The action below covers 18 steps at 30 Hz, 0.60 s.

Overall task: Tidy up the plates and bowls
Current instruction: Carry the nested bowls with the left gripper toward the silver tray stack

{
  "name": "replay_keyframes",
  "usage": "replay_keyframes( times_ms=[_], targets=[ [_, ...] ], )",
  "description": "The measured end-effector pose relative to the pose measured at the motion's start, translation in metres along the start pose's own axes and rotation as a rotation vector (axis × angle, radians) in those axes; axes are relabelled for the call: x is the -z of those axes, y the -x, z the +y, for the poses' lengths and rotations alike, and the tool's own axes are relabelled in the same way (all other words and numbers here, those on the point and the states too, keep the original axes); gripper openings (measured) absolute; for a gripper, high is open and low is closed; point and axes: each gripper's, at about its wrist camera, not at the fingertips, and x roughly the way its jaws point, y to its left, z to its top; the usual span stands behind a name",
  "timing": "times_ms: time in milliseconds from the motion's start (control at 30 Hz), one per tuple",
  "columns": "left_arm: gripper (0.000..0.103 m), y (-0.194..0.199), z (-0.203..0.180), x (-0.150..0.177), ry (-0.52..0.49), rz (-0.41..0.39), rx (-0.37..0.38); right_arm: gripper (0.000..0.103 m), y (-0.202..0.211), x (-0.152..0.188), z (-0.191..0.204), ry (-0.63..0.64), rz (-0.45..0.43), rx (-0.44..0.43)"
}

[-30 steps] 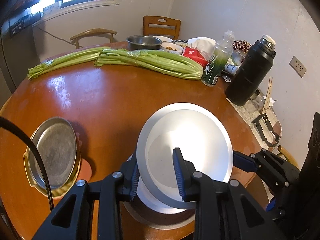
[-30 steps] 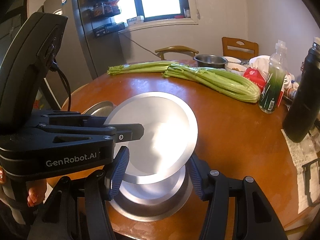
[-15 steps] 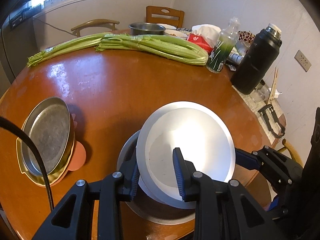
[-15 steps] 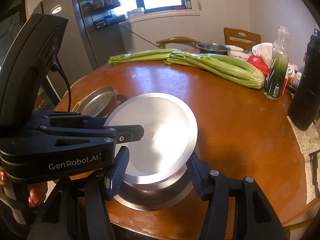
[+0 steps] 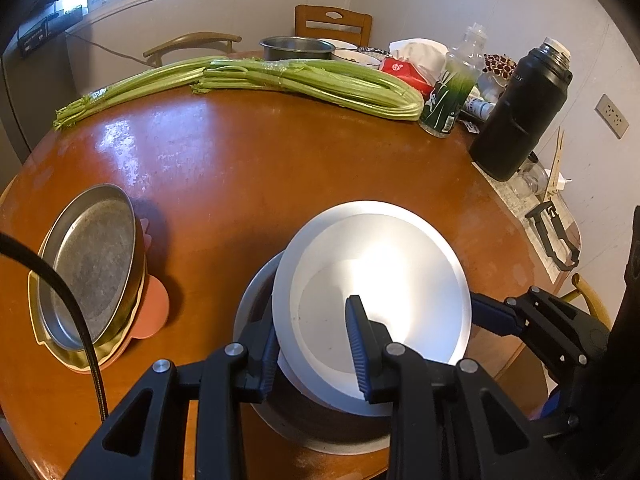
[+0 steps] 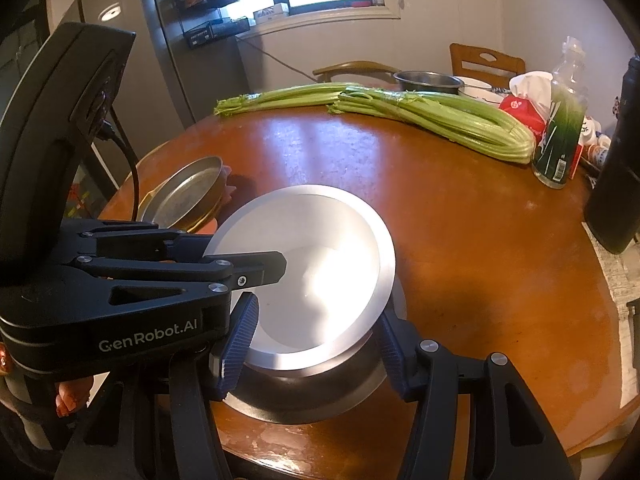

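**Bowl held tilted over larger bowl, near table edge**

Round wooden table point(image 5: 248, 184) is carrying the work, with a kitchen window and chairs behind. Near the front edge, a wide steel bowl point(image 5: 256, 304) is sitting flat; a second, shiny bowl point(image 5: 380, 280) is hanging tilted above it, near rim lower than far rim.

Left gripper point(image 5: 314, 344) is pinching that shiny bowl's near-left rim — 1 finger inside, 1 outside. Right gripper point(image 6: 316, 340) is straddling the bowl from the other side, its 2 pads lying beside the wall; the frames are not showing whether they are pressing on it. Judgement: 2 grips are sharing a slippery, tilted load so it can be nested or un-nested without sliding.

Room for moving:
- Left: 1 stack of metal dish point(image 5: 92, 256) on yellow and pink plates point(image 5: 154, 312), near but apart from the bowls — likely the collecting spot.
- Centre: bare wood is lying open as far as the celery point(image 5: 312, 84).
- Right: black flask point(image 5: 516, 108) and green bottle point(image 5: 448, 92) are crowding that side.
- Front: table edge is just beside the lower bowl, so little margin toward the person.
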Motion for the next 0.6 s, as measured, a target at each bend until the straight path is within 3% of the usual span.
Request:
replay_keyframes(
  times_ms=[600],
  targets=[
    [0.031,0.0042,0.0065,0.0035,0.01,0.001,0.018,0.061,-0.0021,-0.0005,0.006,0.051,0.015,0.021]
  ],
)
